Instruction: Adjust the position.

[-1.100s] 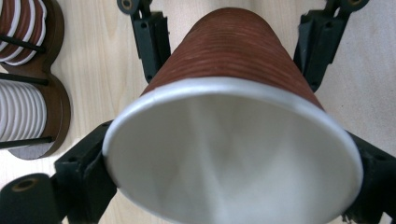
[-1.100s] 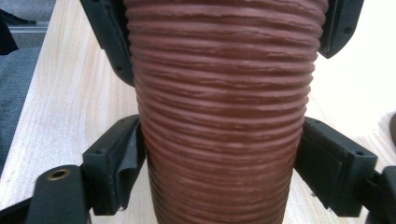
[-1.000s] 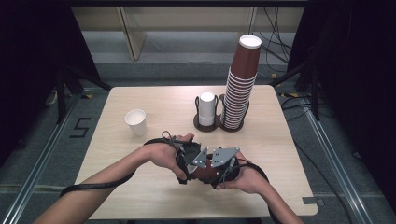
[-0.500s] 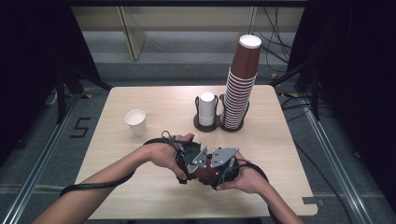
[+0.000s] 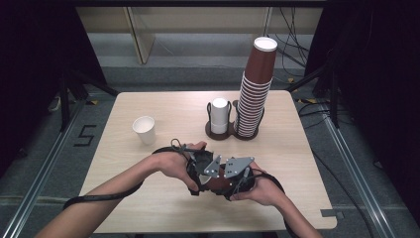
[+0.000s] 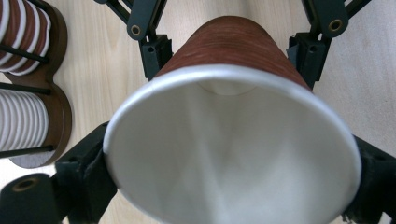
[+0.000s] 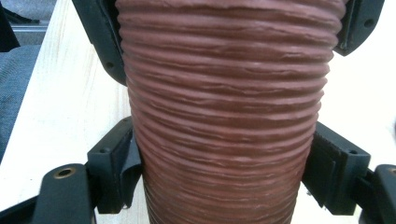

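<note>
A ribbed brown paper cup (image 5: pixel 218 182) with a white inside lies on its side between both grippers, low over the table's front middle. My left gripper (image 5: pixel 195 171) is shut on it near the rim; in the left gripper view the cup's open mouth (image 6: pixel 229 154) faces the camera between the jaws of the left gripper (image 6: pixel 229 182). My right gripper (image 5: pixel 234 174) is shut on the cup's body (image 7: pixel 224 93), its jaws pressed on both sides of the right gripper's grip point (image 7: pixel 226 172). The right gripper's fingers (image 6: pixel 154 56) show past the cup in the left gripper view.
A tall stack of brown cups (image 5: pixel 255 94) and a short stack of white cups (image 5: pixel 219 115) stand in a dark two-ring holder (image 5: pixel 218 133) at the table's back middle. A single white cup (image 5: pixel 144 130) stands upright at the left. The table's front edge (image 5: pixel 297 225) is close to the hands.
</note>
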Available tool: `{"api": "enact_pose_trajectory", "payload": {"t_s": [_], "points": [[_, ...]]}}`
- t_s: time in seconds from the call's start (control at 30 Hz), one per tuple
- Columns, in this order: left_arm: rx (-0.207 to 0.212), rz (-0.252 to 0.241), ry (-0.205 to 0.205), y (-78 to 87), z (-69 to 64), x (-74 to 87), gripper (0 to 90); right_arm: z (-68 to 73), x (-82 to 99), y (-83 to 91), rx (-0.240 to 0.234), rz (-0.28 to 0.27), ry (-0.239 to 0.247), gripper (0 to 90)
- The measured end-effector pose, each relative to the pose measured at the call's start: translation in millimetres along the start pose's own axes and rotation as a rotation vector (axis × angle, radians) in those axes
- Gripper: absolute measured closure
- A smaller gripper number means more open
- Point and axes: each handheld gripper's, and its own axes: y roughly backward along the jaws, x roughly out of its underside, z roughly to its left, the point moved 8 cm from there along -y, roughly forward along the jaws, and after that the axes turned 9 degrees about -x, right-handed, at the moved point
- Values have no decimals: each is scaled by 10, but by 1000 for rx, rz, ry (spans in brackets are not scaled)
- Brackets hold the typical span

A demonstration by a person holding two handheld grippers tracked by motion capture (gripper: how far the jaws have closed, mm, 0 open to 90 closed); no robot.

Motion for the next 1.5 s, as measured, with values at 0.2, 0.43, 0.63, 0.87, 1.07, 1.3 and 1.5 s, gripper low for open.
{"api": "enact_pose_trajectory", "payload": {"t_s": [0.2, 0.43, 0.63, 0.87, 1.07, 1.3, 1.5], "points": [[7, 2, 16, 12, 10, 56, 0, 14, 10, 19, 14, -12, 46, 226], [-8, -35, 64, 71, 56, 90, 0, -29, 71, 99, 56, -44, 45, 225], [-23, -97, 124, 112, 106, 107, 0, -49, 118, 187, 84, -93, 24, 222], [-17, -163, 190, 120, 127, 135, 0, -80, 155, 268, 132, -177, -8, 220], [-13, -213, 242, 128, 145, 133, 0, -85, 169, 277, 156, -235, -9, 219], [16, -265, 304, 108, 134, 114, 0, -63, 158, 267, 150, -260, -7, 219], [28, -296, 325, 89, 141, 93, 0, -55, 147, 253, 146, -265, -7, 219]]}}
